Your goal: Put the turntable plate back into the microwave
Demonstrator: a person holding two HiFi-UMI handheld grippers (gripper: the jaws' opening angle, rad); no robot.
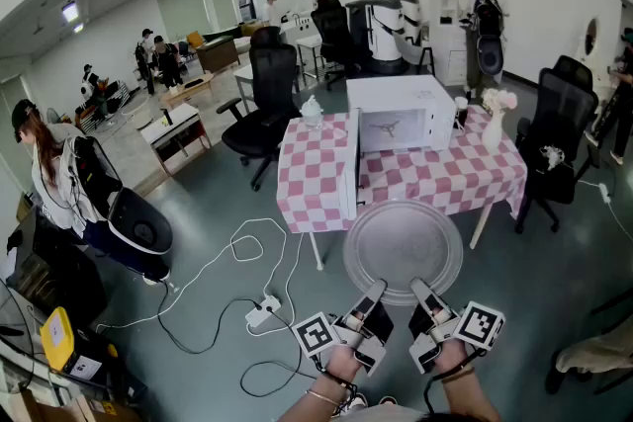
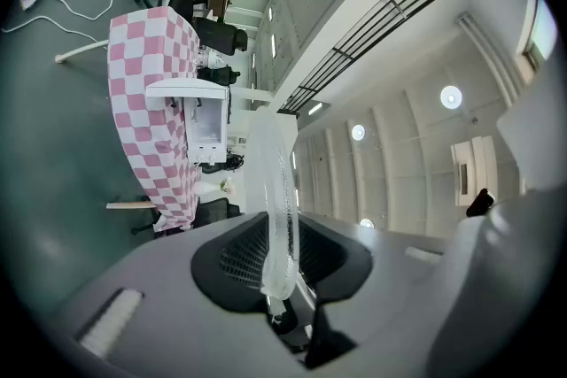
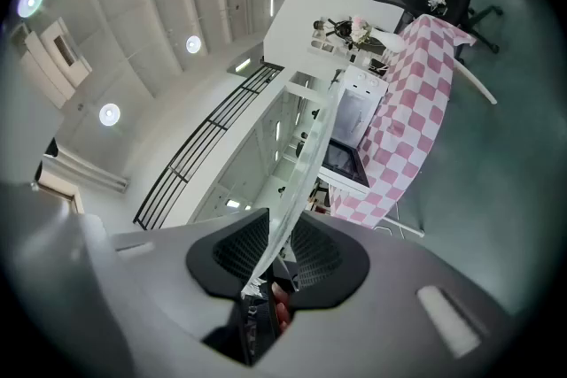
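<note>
Left gripper (image 1: pixel 372 297) and right gripper (image 1: pixel 423 295) sit closest to the head camera, side by side. Each is clamped on the near rim of the turntable plate (image 1: pixel 403 247). Both gripper views confirm the grip: the glass edge runs between the 2 ribbed pads, and the jaws are closed onto it, not onto each other. The 2 grip points spaced along 1 rim appear chosen to stop the wide, smooth disc from tipping or swinging about a single clamp.

The plate is held roughly flat in the air. It projects away from the person toward the table (image 1: pixel 445 178) but stops short of it. The microwave (image 1: pixel 396 112) stands on the checked cloth with its door (image 1: pixel 349 168) swung open to the left, leaving the cavity exposed. A 3-armed roller support (image 1: pixel 389 126) shows on the cavity floor.

Judgement: the plate is in transit and not yet inserted. Gripping the near rim leaves the far edge free to enter the cavity first.
</note>
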